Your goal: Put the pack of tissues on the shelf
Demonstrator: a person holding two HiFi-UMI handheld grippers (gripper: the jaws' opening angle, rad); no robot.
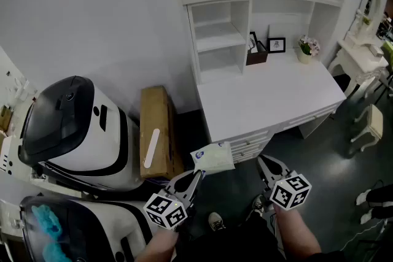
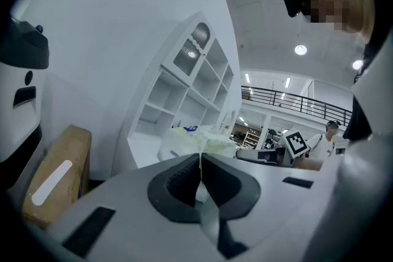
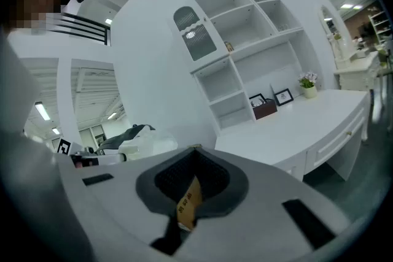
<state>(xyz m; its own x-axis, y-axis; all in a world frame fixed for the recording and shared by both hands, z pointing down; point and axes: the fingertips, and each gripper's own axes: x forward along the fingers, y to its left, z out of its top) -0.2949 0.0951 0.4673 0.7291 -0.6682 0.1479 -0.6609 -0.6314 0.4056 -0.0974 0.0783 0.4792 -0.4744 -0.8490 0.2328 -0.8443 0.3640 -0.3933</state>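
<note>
The pack of tissues (image 1: 213, 156), pale green and white with a blue mark, hangs in the air in front of the white desk (image 1: 270, 95). My left gripper (image 1: 198, 173) is shut on its near edge. In the left gripper view the pack (image 2: 196, 138) bulges just past the closed jaws of the left gripper (image 2: 200, 155). My right gripper (image 1: 265, 161) hovers to its right, shut, touching nothing. In its own view the right gripper (image 3: 196, 147) shows a small tan strip in the hollow behind the tips. The white shelf unit (image 1: 221, 40) (image 3: 245, 52) stands at the desk's back.
A tall cardboard box (image 1: 156, 132) leans on the wall left of the desk. Two white and black machines (image 1: 73, 132) fill the left side. On the desk stand a brown box (image 1: 256, 57), a picture frame (image 1: 276, 45) and a flower pot (image 1: 305, 49). A white stool (image 1: 368, 123) is at right.
</note>
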